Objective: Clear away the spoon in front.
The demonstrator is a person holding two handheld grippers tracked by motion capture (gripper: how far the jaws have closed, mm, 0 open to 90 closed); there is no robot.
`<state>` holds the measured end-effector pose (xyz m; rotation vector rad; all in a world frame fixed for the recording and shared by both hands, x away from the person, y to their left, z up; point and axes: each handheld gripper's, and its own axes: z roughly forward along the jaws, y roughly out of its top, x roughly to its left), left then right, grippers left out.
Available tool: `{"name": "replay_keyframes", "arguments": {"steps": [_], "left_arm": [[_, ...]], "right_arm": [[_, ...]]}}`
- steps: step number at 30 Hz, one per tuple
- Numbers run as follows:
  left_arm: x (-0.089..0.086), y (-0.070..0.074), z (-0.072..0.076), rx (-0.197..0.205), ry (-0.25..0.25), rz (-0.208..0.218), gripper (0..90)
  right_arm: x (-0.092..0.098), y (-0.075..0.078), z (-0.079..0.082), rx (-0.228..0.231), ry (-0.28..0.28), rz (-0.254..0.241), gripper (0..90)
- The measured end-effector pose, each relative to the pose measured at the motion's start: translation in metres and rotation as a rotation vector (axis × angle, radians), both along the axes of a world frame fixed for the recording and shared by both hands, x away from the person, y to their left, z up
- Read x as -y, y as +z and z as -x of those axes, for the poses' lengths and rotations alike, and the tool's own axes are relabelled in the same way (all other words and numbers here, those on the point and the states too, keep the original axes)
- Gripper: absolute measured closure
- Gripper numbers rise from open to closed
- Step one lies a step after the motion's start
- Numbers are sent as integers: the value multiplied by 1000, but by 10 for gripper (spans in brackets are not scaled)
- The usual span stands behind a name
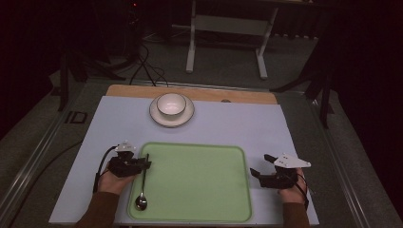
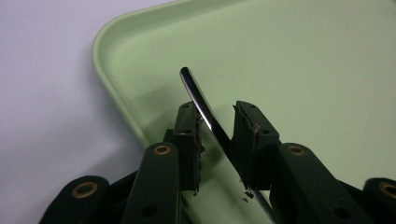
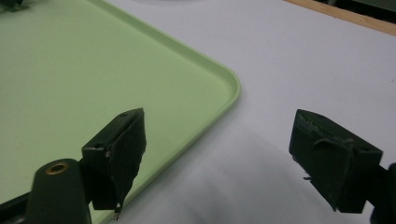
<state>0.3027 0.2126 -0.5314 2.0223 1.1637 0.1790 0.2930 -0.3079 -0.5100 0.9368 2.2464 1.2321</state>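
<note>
Just one spoon (image 1: 142,183) lies on the single green tray (image 1: 199,190), along the tray's left edge, its bowl end nearest the person and its handle running away from them; the left gripper (image 1: 142,165) sits at that edge, over the handle's far half. From the left gripper view the slim, shiny handle (image 2: 205,109) passes slantwise between the two black jaws; it lies close against the left pad, while a clear gap separates it from the right pad, so the jaws stand partly apart and do not clamp it; the handle's tip reaches just past the jaw ends, over the bare tray floor (image 2: 303,56).

The right gripper (image 1: 259,172) rests just beside the tray's right edge, well apart from the spoon, on the pale table cover (image 1: 237,123); its two jaws are spread wide with nothing between them, one over the tray's rim (image 3: 219,70) and the other over the cover.

Beyond both grippers, near the far side of the table, stands one white bowl (image 1: 171,104) on one plate (image 1: 185,116), well apart from the tray. Two hands (image 1: 111,183) hold the two grippers, each in a brown sleeve (image 1: 100,211).
</note>
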Motion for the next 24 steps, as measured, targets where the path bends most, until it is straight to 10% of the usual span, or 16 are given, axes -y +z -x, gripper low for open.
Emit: {"name": "replay_keyframes", "arguments": {"steps": [16,24], "left_arm": [[7,5,-1,87,33,-43,378],[0,10,-4,118,74,4,379]], "right_arm": [[-1,0,0,-4,1,2,185],[-1,0,0,-3,1,-1,184]]}}
